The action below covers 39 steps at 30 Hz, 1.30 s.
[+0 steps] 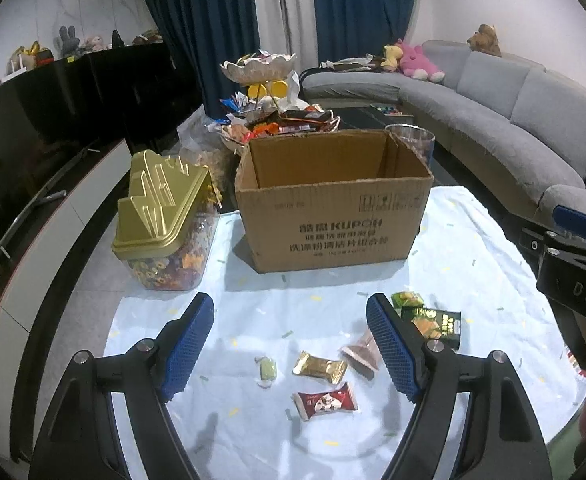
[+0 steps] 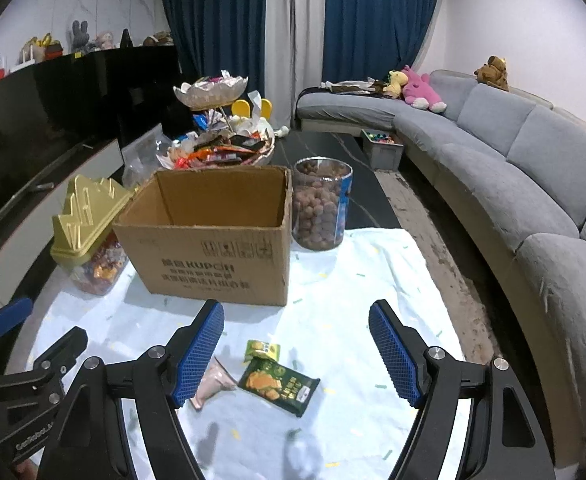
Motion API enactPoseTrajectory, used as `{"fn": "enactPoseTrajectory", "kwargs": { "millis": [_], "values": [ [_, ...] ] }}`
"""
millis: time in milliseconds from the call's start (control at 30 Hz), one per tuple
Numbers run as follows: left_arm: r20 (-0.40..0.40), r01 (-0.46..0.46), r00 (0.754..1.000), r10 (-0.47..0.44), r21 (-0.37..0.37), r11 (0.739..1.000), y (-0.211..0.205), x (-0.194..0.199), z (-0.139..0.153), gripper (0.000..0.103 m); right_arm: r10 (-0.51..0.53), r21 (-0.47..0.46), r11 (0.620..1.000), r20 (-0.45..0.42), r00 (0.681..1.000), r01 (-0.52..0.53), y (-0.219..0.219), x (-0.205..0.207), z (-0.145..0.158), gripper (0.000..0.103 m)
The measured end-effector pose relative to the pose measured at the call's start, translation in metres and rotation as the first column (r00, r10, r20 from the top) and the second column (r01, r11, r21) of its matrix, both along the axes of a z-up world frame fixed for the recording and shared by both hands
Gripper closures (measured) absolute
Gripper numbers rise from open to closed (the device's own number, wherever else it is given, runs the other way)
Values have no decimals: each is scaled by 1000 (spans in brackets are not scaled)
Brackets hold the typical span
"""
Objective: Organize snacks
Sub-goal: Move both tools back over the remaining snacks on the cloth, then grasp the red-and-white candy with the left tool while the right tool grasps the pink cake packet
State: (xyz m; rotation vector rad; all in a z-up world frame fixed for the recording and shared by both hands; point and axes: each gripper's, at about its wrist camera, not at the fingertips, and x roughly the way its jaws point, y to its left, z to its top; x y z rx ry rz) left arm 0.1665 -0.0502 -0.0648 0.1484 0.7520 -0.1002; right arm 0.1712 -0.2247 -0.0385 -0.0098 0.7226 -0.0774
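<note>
Hovering over the cloth point(image 1: 253, 312), the left claw point(image 1: 291, 344) has its jaws spread wide and grips nothing. Between its fingers lie a red packet point(image 1: 325, 400), a gold packet point(image 1: 319, 367) and a small green candy point(image 1: 266, 370); a pink packet point(image 1: 359, 350) is partly hidden behind its right finger. The right claw point(image 2: 296, 354) is likewise spread and empty, with a green packet point(image 2: 279, 386) between its fingers and a smaller one point(image 2: 262, 350) just beyond. Ahead of both stands the box point(image 1: 333, 220), top open, probably placed to receive the snacks. Its floor is hidden. Beyond it, the heaped tray point(image 2: 229, 152) is partly cut off.
</note>
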Motion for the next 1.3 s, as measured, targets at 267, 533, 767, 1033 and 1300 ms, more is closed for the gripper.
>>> {"fn": "enactPoseTrajectory", "kwargs": {
  "millis": [267,533,767,1033,1300],
  "values": [
    [-5,-3,1000,3,2,1000,1,-7,-21,18,-9,-15,1000,-28,1000,8,-2,-7,-25,22],
    [-31,-14,999,13,-6,1000,3,-13,-48,15,-7,-9,1000,-62,998,6,-4,-9,-48,22],
    [-49,-14,999,14,2,1000,1,-17,-69,15,19,7,1000,-77,997,-18,-1,-8,-63,22],
    [-70,-29,997,29,-4,1000,0,-20,-89,15,97,6,995,-84,992,-97,8,-4,-79,22],
    [-81,-20,997,20,1,1000,-5,-22,-105,15,208,-21,977,-89,974,-211,17,3,-90,22]
  ]
}}
